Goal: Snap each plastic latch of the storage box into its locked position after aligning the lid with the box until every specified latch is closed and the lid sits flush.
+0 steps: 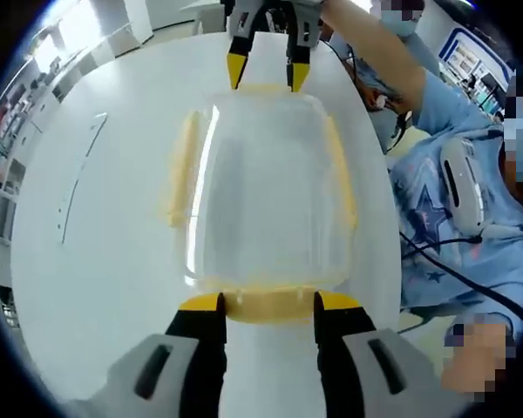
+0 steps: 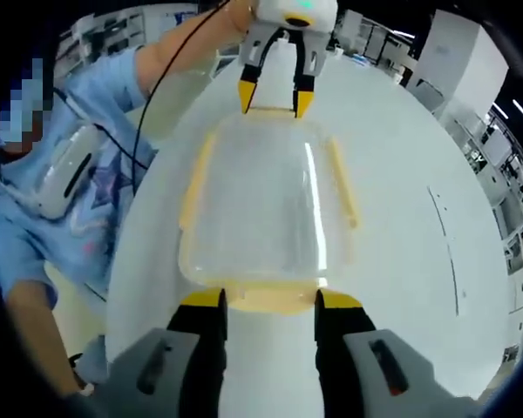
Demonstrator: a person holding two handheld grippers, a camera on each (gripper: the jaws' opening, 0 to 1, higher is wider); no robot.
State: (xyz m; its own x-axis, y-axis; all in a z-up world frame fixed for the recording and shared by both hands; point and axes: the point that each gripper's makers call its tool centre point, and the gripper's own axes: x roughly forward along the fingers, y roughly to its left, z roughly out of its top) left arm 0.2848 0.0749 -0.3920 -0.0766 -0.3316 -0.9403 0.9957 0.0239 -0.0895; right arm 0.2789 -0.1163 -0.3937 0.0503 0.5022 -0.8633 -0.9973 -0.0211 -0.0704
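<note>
Storage box (image 1: pixel 266 196) latches hazy between left gripper (image 1: pixel 268 302), right gripper (image 1: pixel 266 74)

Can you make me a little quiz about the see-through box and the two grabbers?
1. True or false: the box has a red lid.
2. What colour are its latches?
3. Where are the grippers? A) both at one end B) one at each end, facing each other C) both lifted far off the table

Key:
1. False. The lid is clear.
2. Yellow.
3. B. The left gripper is at one end latch, the right gripper at the opposite end latch, jaws open on either side of each.
</note>
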